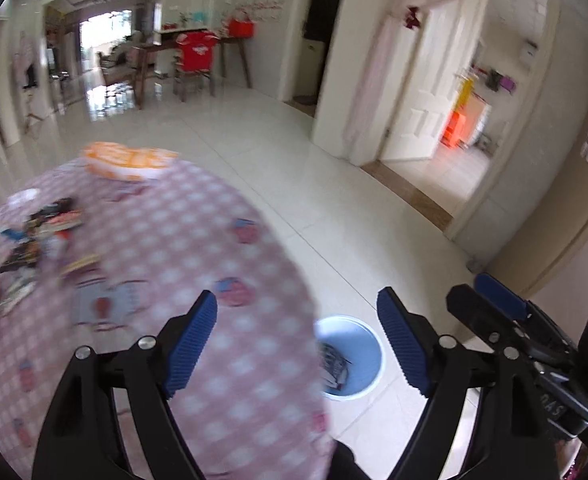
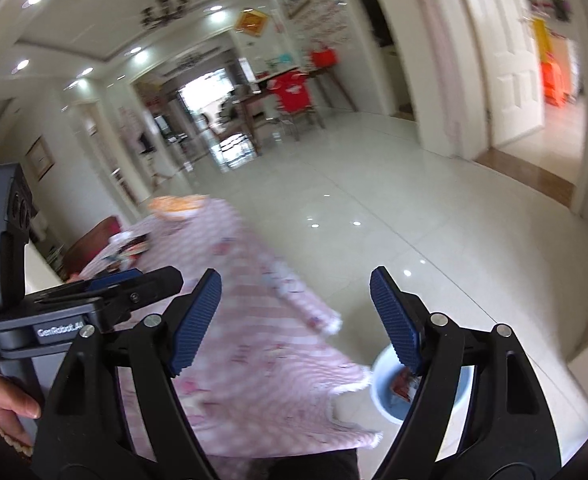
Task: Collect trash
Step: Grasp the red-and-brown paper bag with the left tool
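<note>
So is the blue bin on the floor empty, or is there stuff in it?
Not empty. The blue bin stands upright beside the table, with crumpled wrappers lying inside it.

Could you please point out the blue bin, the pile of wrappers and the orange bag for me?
blue bin [image 1: 368,354]: left wrist view, inner wall.
pile of wrappers [image 1: 39,236]: left wrist view, middle of the heap.
orange bag [image 1: 127,160]: left wrist view, its top face.

One round table [image 1: 221,216] under a pink checked cloth, one blue bin [image 1: 364,344], two grippers, four blue-padded fingers [image 1: 191,338].

"GenRobot.AI" on left hand-held gripper [image 2: 111,284] body (white lettering), other wall writing too blurred
</note>
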The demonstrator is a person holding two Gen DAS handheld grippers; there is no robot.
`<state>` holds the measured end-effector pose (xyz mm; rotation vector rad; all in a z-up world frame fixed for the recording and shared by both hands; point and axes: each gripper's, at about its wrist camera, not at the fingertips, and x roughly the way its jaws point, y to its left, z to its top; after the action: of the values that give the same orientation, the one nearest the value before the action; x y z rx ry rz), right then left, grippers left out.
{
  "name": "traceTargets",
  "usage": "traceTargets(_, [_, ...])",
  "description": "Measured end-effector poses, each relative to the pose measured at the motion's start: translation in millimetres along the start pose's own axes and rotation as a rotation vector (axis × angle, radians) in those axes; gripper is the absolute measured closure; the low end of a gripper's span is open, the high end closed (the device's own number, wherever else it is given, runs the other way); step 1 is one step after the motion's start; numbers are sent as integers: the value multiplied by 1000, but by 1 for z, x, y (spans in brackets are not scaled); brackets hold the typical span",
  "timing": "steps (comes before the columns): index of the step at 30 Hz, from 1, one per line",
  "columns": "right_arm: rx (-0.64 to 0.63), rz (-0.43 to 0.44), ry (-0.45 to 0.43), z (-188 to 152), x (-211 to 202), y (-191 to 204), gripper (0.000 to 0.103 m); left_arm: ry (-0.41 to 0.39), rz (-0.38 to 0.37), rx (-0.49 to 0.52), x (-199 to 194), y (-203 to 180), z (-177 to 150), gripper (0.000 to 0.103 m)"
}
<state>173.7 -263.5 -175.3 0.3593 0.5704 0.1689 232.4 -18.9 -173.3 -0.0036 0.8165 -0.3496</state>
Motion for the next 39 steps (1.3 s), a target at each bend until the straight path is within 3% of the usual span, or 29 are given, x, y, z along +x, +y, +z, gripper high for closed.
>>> traceTargets(8, [-150, 134, 68, 1, 38, 103, 27, -80, 287, -194, -55, 120, -15, 18])
traceTargets(13, [-212, 195, 122, -3, 74, 159, 27, -88, 405, -360, -69, 192, -28, 17])
traceTargets(18, [-254, 218, 166, -11, 107, 195, 27, -66, 453, -475, -60, 249, -41, 17])
traceTargets(28, [-316, 201, 267, -18, 167, 227, 27, -18, 467, -536, -29, 295, -45, 18])
traceTargets(29, [-327, 191, 284, -19, 174, 230, 27, -28, 471, -534, -30, 296, -45, 20])
traceTargets(31, [-348, 172, 300, -19, 180, 231, 27, -22, 468, -532, -28, 299, -44, 34])
traceTargets(35, [-408, 140, 337, -21, 198, 239, 27, -39, 457, -513, -31, 300, -43, 44])
traceTargets(39, [-478, 131, 360, -22, 210, 248, 27, -47, 444, -496, -34, 301, -45, 45])
